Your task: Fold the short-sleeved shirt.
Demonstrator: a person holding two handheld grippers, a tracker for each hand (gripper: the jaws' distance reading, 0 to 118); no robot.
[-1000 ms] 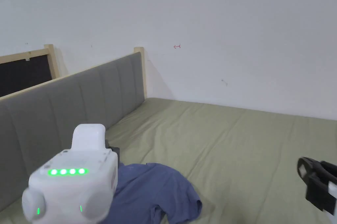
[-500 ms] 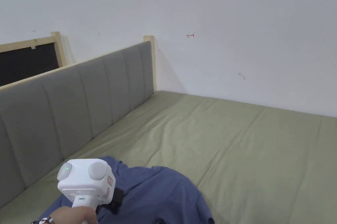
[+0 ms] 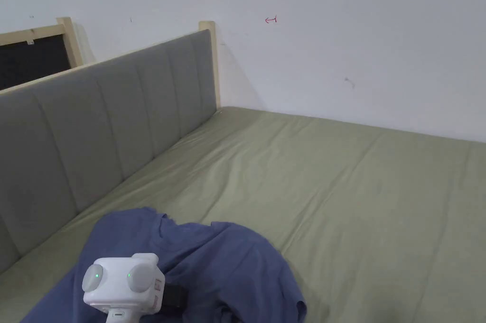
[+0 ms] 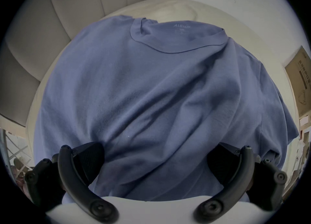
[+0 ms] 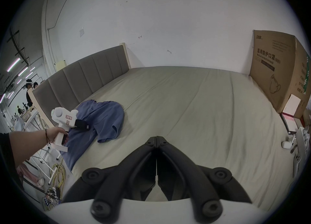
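A blue short-sleeved shirt (image 3: 223, 262) lies rumpled on the olive-green bed sheet (image 3: 360, 186) near the headboard, collar (image 4: 168, 42) towards the far side. My left gripper (image 3: 174, 296) hovers low over the shirt's near part. In the left gripper view the left gripper (image 4: 154, 160) is open, jaws wide apart with shirt cloth (image 4: 151, 101) lying below and between them, not pinched. In the right gripper view the left gripper (image 5: 85, 126) and the hand holding it rest over the shirt (image 5: 107, 116). My right gripper (image 5: 156, 137) is shut on nothing, above bare sheet.
A grey padded headboard (image 3: 118, 110) runs along the bed's left side, and a white wall closes the far side. A large cardboard box (image 5: 277, 76) and small white items (image 5: 289, 125) stand at the bed's right edge. Cables (image 5: 57, 173) lie on the floor.
The left gripper dropped from close to the head camera down onto the shirt. The head camera tilted down, and more of the shirt shows. The right gripper has gone out of the head view.
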